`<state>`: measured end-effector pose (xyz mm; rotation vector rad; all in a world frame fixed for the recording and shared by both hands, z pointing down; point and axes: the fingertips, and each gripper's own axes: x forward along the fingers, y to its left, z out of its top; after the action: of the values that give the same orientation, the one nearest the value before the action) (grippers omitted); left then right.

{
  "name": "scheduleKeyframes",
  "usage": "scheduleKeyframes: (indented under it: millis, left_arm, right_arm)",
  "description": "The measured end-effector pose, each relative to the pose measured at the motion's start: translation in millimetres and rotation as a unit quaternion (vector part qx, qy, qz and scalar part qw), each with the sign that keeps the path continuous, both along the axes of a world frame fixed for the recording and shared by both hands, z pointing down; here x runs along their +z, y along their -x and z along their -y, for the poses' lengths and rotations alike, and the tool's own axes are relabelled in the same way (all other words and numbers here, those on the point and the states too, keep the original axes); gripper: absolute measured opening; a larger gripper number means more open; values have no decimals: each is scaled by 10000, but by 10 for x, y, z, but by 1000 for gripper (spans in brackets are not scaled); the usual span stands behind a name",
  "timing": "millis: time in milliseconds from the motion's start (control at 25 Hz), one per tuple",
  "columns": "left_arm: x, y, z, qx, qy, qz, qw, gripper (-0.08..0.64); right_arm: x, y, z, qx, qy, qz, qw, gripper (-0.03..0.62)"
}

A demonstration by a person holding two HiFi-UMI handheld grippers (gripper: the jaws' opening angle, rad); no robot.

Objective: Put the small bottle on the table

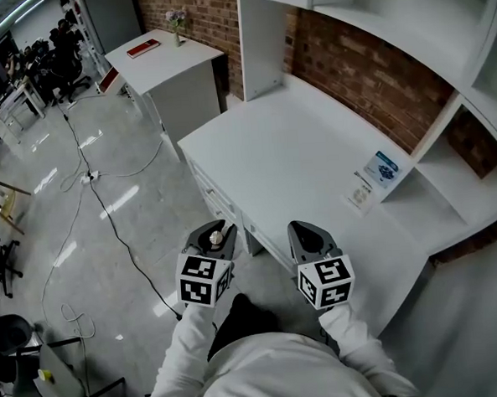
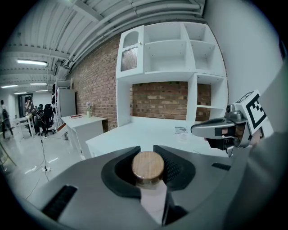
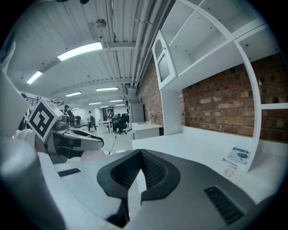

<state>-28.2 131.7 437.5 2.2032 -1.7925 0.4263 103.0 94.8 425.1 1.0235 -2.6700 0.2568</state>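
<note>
White bench [image 1: 295, 140] is seen backed by a brick wall [image 1: 367, 77], with a leaflet [image 1: 381, 170] lying on it. The small bottle [image 2: 148, 167], wooden-capped, is clamped between the fingers of the left gripper [image 1: 215, 229], just off the bench's front edge. The fingers of the right gripper [image 1: 305, 229] are pressed together on nothing.

- The right gripper [image 3: 141, 152] has its jaws closed tip to tip, with nothing between them; only a thin sliver of white shows lower down between the ribbed pads.
- Past the jaws lies the white table [image 3: 202, 141], with a leaflet [image 3: 238, 155] flat on it at the right.
- A brick wall [image 3: 225, 108] backs the table, under a white shelf unit [image 3: 202, 40].
- The left gripper [image 3: 92, 143] is at the left with its marker cube [image 3: 42, 119]; a pale rounded shape below it may be a hand.
- A white desk [image 3: 146, 128] stands farther off, under strip lights [image 3: 80, 50].
</note>
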Motion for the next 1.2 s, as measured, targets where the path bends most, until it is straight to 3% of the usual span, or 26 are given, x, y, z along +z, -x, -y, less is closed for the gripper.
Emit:
scheduleKeyframes:
  millis: [360,840,1200]
  left_arm:
    - [124,147,600,181,79,-71,9998,101]
    - [235,704,1826,450,183,-115,9988,101]
    - [240,951,2577,896,219,-126,9957,101]
  right_arm:
    - [129,201,532,143,114,-72,9998,28]
    - [210,721,1615,518,235,-105,9983,28]
    - [187,976,2247,910,215,-197,9954,28]
